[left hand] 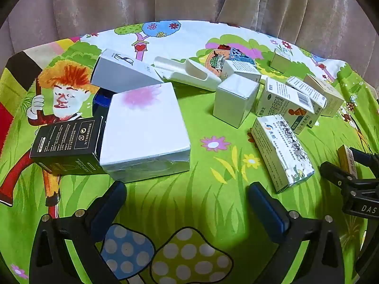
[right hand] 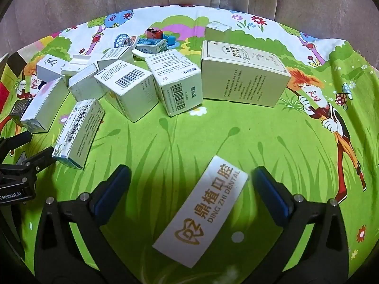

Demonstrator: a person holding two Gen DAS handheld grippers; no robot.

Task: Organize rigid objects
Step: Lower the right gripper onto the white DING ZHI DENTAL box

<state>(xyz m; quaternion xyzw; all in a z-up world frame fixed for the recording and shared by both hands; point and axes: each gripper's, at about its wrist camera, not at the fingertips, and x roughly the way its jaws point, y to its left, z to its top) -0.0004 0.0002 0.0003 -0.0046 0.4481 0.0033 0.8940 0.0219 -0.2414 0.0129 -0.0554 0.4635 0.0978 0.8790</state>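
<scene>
Both claws hang released: our right claw (right hand: pixel 190 187) straddles the near dental box (right hand: pixel 201 210) without touching it, ready to grip; left claw (left hand: pixel 187 201) waits over bare worktop (left hand: pixel 213 201), cartons (left hand: pixel 281 149) scattered beyond

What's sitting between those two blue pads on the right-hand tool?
In the right wrist view, a white dental box lies flat on the green cloth between the open right gripper's pads, touching neither.

Both wrist cameras look steeply down and forward, close over the green cartoon-print tablecloth (left hand: pixel 201 123), the left view from the left, the right from the right, sharing the middle cluster of cardboard boxes (right hand: pixel 128 90).
</scene>
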